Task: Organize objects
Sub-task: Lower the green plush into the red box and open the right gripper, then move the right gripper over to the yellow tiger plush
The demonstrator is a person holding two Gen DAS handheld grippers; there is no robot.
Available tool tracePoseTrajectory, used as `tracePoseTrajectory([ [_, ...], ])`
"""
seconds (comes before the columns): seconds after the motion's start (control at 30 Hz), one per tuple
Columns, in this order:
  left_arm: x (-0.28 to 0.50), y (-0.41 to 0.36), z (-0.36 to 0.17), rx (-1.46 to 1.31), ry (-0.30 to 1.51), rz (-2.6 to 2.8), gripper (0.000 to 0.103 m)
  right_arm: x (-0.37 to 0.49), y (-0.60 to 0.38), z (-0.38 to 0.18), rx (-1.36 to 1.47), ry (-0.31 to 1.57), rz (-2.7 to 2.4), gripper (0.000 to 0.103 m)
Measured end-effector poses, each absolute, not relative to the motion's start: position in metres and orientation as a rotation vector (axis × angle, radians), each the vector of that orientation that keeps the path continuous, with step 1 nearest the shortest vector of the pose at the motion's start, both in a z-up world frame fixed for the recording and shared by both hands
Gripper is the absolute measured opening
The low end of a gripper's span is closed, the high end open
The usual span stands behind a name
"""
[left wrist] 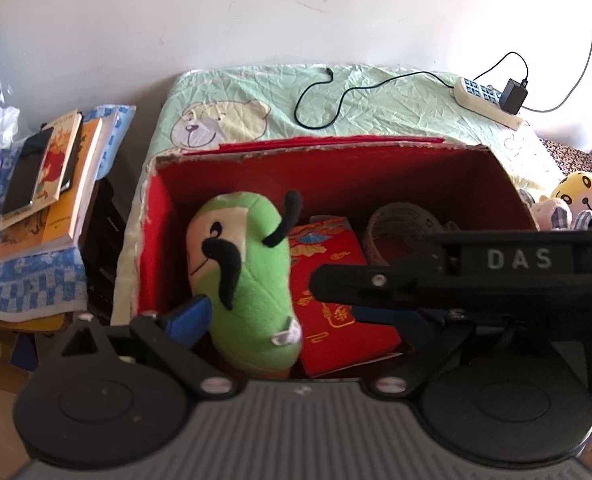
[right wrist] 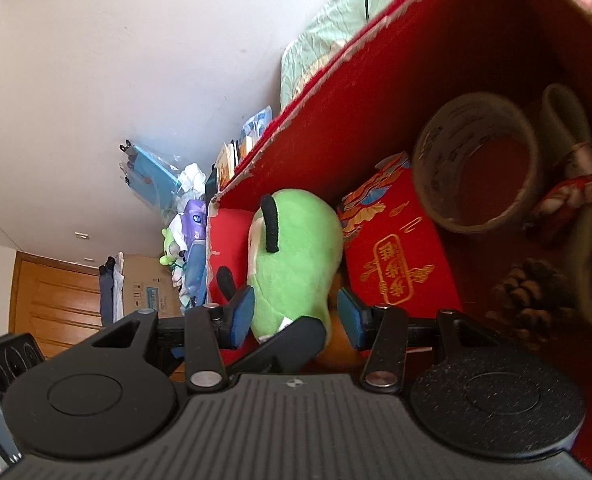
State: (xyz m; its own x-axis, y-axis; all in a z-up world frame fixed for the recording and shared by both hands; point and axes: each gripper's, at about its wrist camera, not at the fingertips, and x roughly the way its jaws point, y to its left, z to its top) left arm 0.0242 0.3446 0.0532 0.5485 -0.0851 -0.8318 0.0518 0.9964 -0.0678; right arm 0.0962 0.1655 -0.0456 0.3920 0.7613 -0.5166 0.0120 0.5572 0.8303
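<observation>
Inside the red box (left wrist: 416, 176), toward its left end, the green plush toy (left wrist: 252, 276) is sitting between the spread blue pads of both hand-held grippers, left (left wrist: 296, 316) and right (right wrist: 296, 312), neither squeezing it. One red envelope (left wrist: 336, 304) with gold characters is lying beside it, then one tape roll (right wrist: 476, 168) and one pinecone (right wrist: 528, 296). The right hand-held gripper, lettered "DAS", is crossing the box.

Plush toy (left wrist: 248, 280) in box (left wrist: 360, 160), left of envelope (left wrist: 336, 292)
</observation>
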Motion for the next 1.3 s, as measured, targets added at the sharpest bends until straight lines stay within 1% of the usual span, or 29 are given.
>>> tracePoseTrajectory([
  [0.4,-0.004,0.290,0.076,-0.023,0.955,-0.049,0.097,0.072,0.128,-0.015,0.774,0.965,0.610,0.051],
  [0.73,-0.025,0.214,0.088,-0.010,0.938,-0.064,0.097,0.043,0.064,0.009,0.671,0.881,0.633,0.051],
  [1.0,-0.033,0.148,0.085,0.000,0.946,-0.099,0.098,0.027,0.006,0.009,0.624,0.866,0.607,0.051],
  [1.3,-0.035,0.089,0.070,0.019,0.986,-0.137,0.099,0.017,-0.041,-0.005,0.607,0.875,0.564,0.051],
])
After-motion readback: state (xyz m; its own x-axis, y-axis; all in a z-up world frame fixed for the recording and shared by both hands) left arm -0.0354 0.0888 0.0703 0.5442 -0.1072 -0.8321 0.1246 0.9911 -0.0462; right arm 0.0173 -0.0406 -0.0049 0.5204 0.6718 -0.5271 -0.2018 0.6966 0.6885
